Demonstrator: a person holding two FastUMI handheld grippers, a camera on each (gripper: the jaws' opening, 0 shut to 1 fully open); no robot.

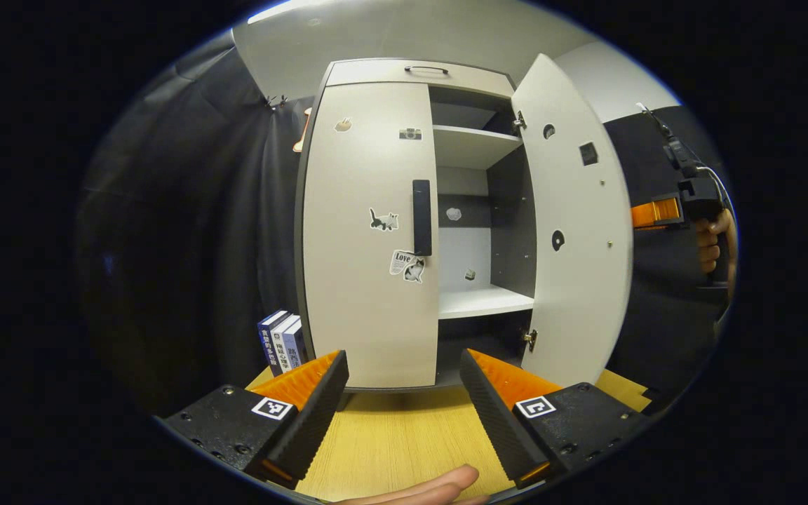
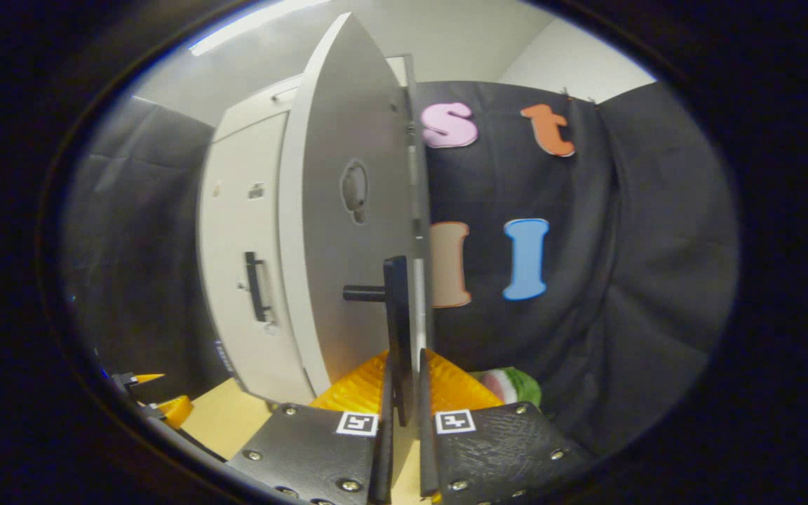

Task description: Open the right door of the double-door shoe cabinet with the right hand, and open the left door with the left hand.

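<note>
The right door (image 1: 572,224) stands open, its handle (image 2: 397,337) clamped between the right gripper (image 2: 404,410) fingers. The left door (image 1: 369,238) is shut, straight ahead of the left gripper (image 1: 404,393), whose fingers are spread and empty. Remaining: open the left door.

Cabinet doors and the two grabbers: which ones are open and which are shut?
Right door: swung wide open, shelves showing.
Left door: closed, its handle untouched.
Right gripper: shut on the right door's handle.
Left gripper: open, holding nothing, facing the left door.
Books: standing upright beside the cabinet.
</note>
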